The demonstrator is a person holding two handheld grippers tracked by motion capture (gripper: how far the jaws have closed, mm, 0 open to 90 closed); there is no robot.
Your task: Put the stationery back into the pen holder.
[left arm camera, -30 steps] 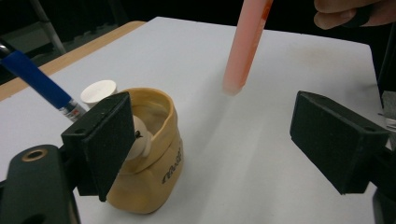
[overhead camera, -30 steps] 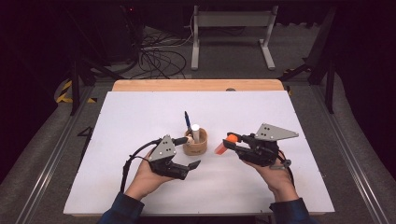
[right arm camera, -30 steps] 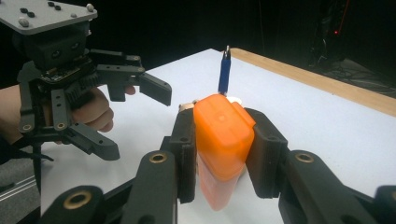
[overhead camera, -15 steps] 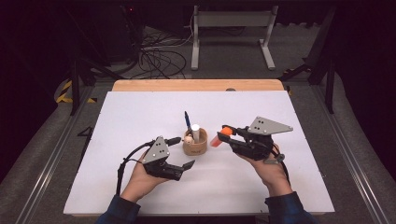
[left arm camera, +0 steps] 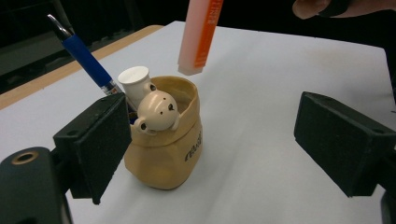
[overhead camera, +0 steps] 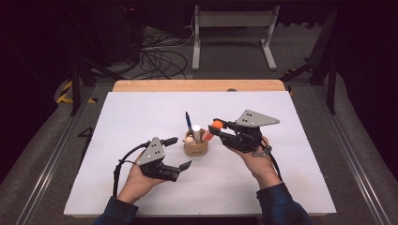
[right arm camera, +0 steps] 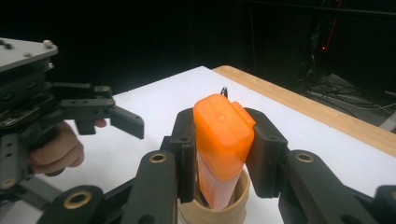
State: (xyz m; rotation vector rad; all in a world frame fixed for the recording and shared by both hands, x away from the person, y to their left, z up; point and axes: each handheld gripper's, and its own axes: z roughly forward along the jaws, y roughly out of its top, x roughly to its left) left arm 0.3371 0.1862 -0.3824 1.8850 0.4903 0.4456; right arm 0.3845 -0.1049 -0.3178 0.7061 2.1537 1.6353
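A tan bear-faced holder stands mid-table on the white sheet, with a blue pen and a white cylinder in it. My right gripper is shut on an orange highlighter, tilted, its lower tip just above the holder's mouth. The highlighter hangs over the holder in the left gripper view. My left gripper rests open on the table just left of the holder, nothing between its pads.
The white sheet lies on a wooden table whose far edge shows bare. Beyond it stand a metal frame and floor cables. Bare sheet lies behind and to the right of the holder.
My right gripper has carried the orange highlighter left and up, from beside the holder to just over its mouth. My left gripper has drawn back slightly toward the near left.
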